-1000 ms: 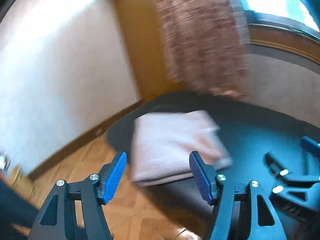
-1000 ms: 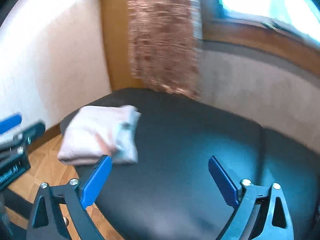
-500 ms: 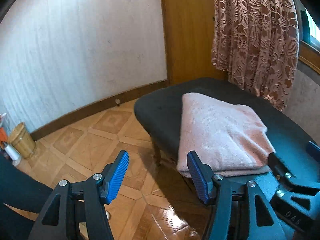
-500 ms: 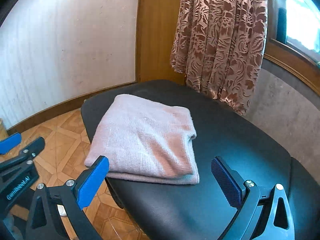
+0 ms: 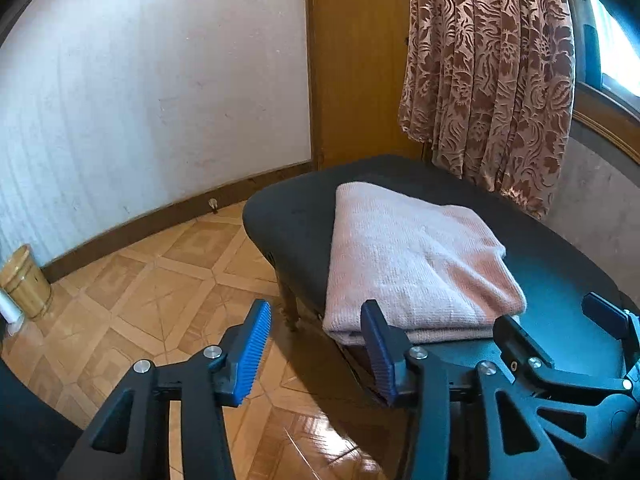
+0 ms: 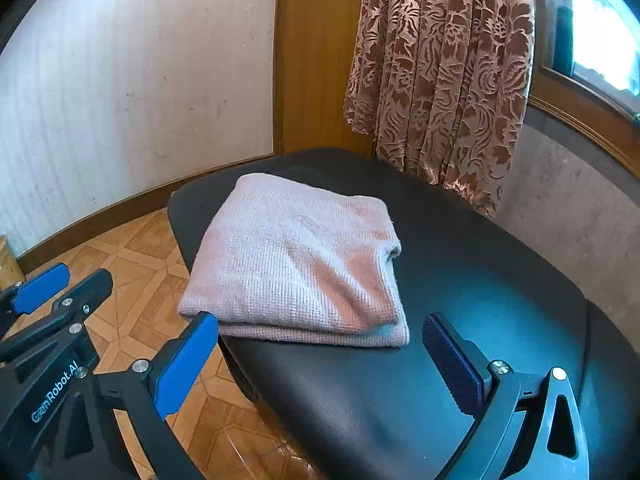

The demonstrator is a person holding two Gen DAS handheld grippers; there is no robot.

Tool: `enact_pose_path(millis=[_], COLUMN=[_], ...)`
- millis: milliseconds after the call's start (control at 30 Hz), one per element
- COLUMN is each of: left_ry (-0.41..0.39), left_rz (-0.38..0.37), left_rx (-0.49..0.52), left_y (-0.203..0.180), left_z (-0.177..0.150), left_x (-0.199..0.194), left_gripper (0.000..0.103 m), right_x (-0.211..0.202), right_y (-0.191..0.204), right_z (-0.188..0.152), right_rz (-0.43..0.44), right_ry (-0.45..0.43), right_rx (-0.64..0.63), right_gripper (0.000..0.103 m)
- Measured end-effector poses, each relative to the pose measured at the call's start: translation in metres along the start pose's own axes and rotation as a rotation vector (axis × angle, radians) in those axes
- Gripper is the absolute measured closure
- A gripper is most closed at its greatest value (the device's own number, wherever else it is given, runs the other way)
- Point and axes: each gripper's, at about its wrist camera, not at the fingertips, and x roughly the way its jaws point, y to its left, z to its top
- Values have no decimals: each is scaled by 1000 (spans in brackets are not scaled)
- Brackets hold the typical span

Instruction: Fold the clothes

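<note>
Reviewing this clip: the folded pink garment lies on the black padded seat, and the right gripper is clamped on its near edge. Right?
Not quite. The folded pink garment does lie on the black padded seat, but the right gripper is open and short of it, as the right wrist view shows.

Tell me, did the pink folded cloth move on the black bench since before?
No. The pink folded cloth lies at the same end of the black bench, one corner still poking over the edge above the wooden floor. Only the view changed.

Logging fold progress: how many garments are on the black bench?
1. A folded pink knit garment lies at the left end of the black bench, near its front edge. It is stacked in layers, so a second piece folded inside cannot be ruled out.
</note>
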Motion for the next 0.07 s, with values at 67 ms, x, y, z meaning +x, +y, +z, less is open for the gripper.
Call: enact_pose_path(millis=[67], left_ry=[7], left_rz=[6], left_rx=[3], left_y=[-2], left_z=[-2], left_x=[0], left_gripper=[54], right_x=[-2], right_y=[0], right_z=[-1], right_rz=[-6], right_ry=[-2], right_rx=[0], right_gripper=[0])
